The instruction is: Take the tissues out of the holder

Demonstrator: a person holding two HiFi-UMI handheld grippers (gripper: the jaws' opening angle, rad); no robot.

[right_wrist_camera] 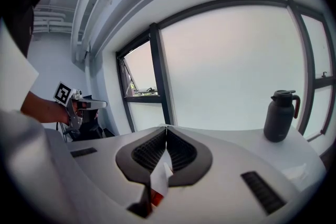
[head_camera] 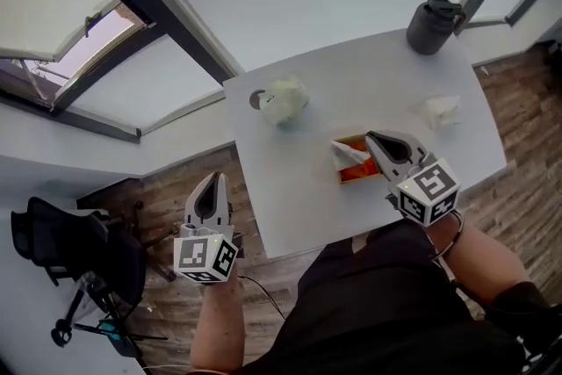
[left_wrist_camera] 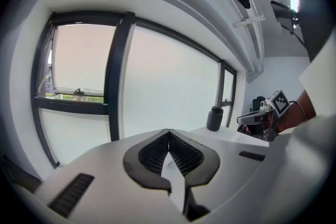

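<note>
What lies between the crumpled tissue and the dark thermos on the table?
Nothing. The head view shows only bare white table between the crumpled tissue and the thermos.

On the counter (head_camera: 299, 198), the holder (head_camera: 356, 172) sits near the front; a flask (head_camera: 433, 25) stands at the far right corner; perhaps a tissue wad (head_camera: 283, 101) lies far left.

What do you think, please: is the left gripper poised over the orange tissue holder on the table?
No: the head view shows the right gripper poised over the orange tissue holder on the table; the left gripper hangs beside the table.
</note>
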